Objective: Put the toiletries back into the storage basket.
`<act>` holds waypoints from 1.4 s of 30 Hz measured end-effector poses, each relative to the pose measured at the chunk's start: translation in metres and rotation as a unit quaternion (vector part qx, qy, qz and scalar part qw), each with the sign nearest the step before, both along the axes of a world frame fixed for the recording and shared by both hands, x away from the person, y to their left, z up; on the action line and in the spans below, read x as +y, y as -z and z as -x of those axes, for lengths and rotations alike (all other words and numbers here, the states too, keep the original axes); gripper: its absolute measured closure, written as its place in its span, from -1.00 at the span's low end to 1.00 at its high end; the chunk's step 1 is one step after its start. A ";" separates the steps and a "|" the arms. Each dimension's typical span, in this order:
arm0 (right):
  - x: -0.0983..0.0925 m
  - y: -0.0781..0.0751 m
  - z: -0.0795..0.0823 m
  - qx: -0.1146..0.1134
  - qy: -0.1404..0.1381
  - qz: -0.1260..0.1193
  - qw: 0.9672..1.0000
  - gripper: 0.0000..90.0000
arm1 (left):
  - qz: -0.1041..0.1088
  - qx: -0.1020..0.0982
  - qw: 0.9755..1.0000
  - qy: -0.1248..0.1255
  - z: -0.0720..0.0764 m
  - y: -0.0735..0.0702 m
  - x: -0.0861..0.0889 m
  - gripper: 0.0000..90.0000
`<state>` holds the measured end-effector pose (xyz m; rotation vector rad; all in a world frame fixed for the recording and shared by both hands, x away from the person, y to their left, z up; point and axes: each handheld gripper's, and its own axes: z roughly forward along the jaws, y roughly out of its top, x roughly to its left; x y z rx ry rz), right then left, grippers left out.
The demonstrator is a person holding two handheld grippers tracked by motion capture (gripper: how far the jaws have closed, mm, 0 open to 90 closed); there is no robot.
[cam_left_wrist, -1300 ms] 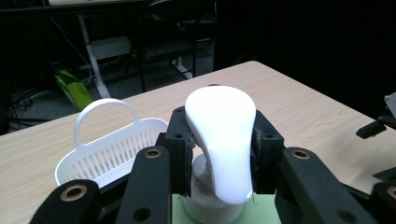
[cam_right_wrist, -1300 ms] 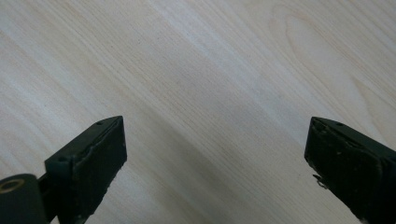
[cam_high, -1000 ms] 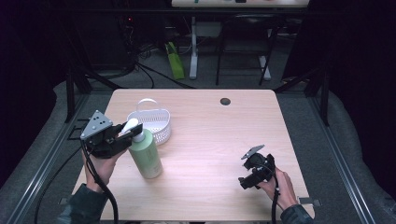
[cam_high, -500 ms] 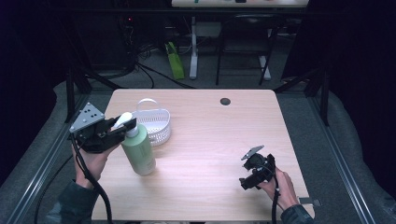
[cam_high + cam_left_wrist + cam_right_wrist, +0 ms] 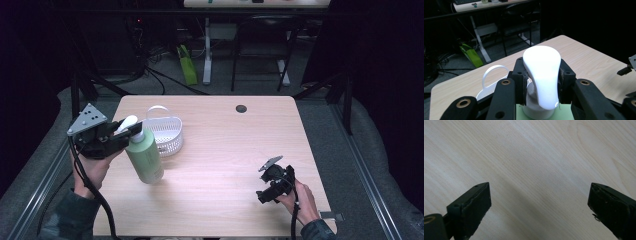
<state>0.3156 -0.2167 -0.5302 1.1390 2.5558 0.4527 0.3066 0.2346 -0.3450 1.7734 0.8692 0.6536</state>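
Beside the white basket (image 5: 164, 134), left gripper (image 5: 131, 132) clamps the green bottle's (image 5: 145, 159) pump.

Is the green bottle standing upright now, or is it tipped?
Tipped slightly. In the high view the green bottle leans, its white pump top clamped in the left claw, beside the white basket.

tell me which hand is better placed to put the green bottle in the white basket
Left. The left gripper is clamped on the green bottle at its white pump, right beside the white basket. The right gripper sits far across the table, jaws open over bare wood.
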 end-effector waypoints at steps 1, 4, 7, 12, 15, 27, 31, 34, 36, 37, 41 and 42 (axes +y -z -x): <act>0.000 0.000 0.000 0.000 0.000 0.000 1.000 -0.90 | -0.001 -0.001 1.000 0.000 0.000 -0.002 0.000 0.47; 0.000 0.000 0.000 0.001 0.000 -0.002 1.000 -0.90 | -0.004 -0.005 1.000 0.000 -0.001 -0.007 0.001 0.47; 0.000 0.000 0.000 0.000 0.000 0.000 1.000 -0.91 | -0.006 -0.007 1.000 -0.001 -0.001 -0.011 0.001 0.47; 0.000 -0.001 0.000 0.000 -0.001 -0.001 1.000 -0.92 | -0.006 -0.009 1.000 0.000 -0.002 -0.015 0.002 0.47; 0.000 0.000 0.000 0.001 0.000 -0.001 1.000 -0.92 | -0.006 -0.009 1.000 0.000 -0.003 -0.019 0.003 0.47; -0.001 0.001 0.000 0.007 0.002 -0.005 1.000 -0.98 | -0.010 -0.017 1.000 0.001 -0.006 -0.033 0.003 0.48; -0.001 0.002 0.000 0.008 0.001 -0.003 1.000 -1.00 | -0.008 -0.019 1.000 0.000 -0.007 -0.036 0.003 0.48; -0.001 0.002 0.000 0.009 -0.001 -0.001 1.000 -1.00 | -0.008 -0.022 1.000 0.000 -0.007 -0.039 0.003 0.48; -0.001 0.002 0.000 0.008 0.000 0.000 1.000 -1.00 | -0.008 -0.023 1.000 0.000 -0.008 -0.042 0.003 0.48; -0.001 0.002 0.000 0.010 0.000 -0.003 1.000 -1.00 | -0.009 -0.024 1.000 -0.001 -0.008 -0.043 0.003 0.48; -0.001 0.002 -0.001 0.010 -0.002 0.001 1.000 -1.00 | -0.011 -0.029 1.000 -0.001 -0.009 -0.049 0.002 0.48; -0.001 0.002 -0.001 0.010 -0.002 0.003 1.000 -1.00 | -0.012 -0.030 0.999 -0.001 -0.010 -0.050 0.002 0.48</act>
